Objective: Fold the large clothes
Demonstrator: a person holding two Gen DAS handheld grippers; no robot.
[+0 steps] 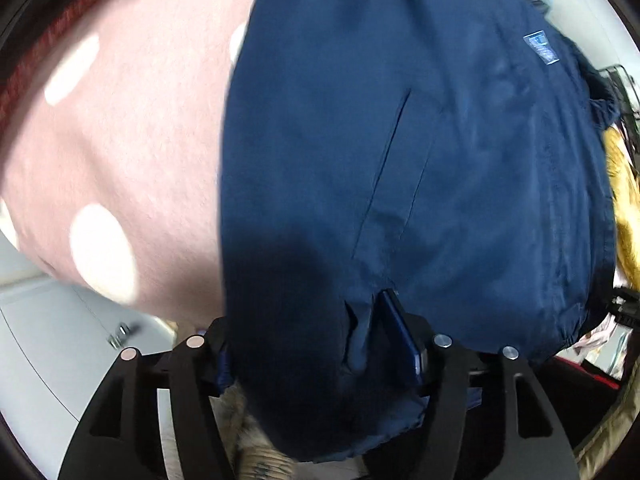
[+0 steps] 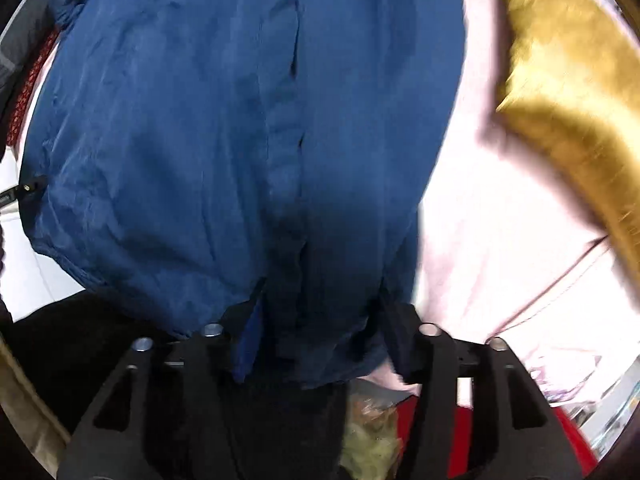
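Two grippers hold one navy jacket (image 1: 400, 140) by its near edge, the cloth spread out ahead of them over a pink spotted blanket (image 1: 120, 140). If either pinch is shallow, the slippery cloth could slide free mid-fold. The left gripper (image 1: 320, 344) is closed on a bunched hem; the right gripper (image 2: 320, 340) likewise clamps bunched cloth. Both point forward along the jacket, beside a gold cushion (image 2: 560, 80).

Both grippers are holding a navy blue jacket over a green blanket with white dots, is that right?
Not quite: the blanket is pink with white dots, not green, as the left wrist view shows. The left gripper and right gripper do both hold the navy blue jacket.
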